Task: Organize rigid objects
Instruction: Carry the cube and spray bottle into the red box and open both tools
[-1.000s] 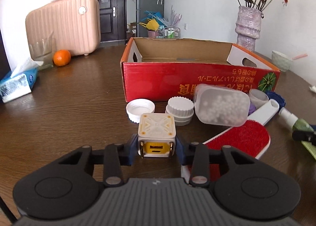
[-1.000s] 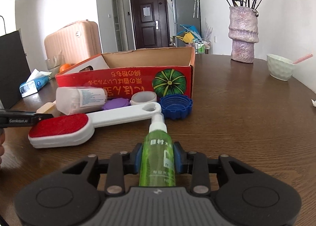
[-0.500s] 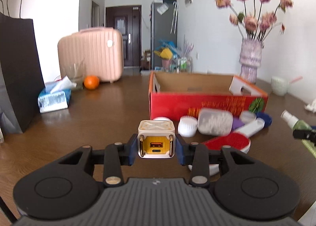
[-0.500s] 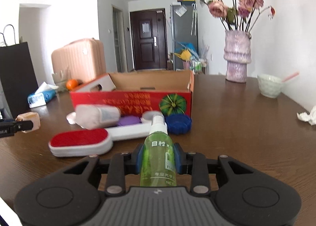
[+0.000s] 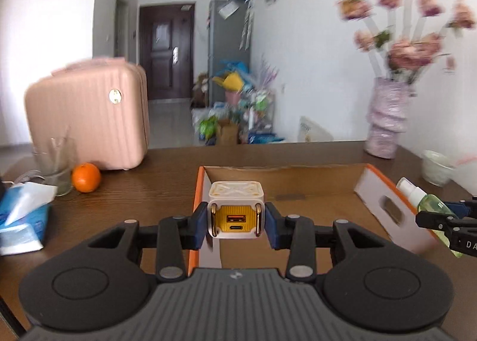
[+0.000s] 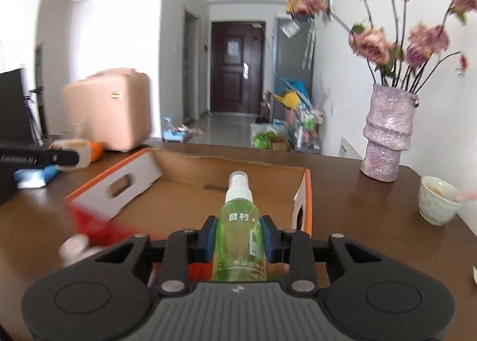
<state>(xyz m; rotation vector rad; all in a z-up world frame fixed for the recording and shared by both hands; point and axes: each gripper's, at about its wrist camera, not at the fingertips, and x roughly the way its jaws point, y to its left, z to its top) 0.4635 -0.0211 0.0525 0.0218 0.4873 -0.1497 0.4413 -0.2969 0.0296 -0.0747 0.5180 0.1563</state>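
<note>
Both grippers have risen from the tabletop clutter and now look down into the open cardboard box [image 5: 322, 207], which fills the lower centre of each view; its floor looks bare, presumably the collecting bin. Left gripper [image 5: 235, 221], lower centre of the left view, is clamped on the cube charger [image 5: 235, 209], pads flat on its sides for a square hold. Right gripper [image 6: 238, 239] pinches the green spray bottle [image 6: 240, 239] at mid-body, nozzle forward, seemingly so it can be laid lengthwise inside.
</note>
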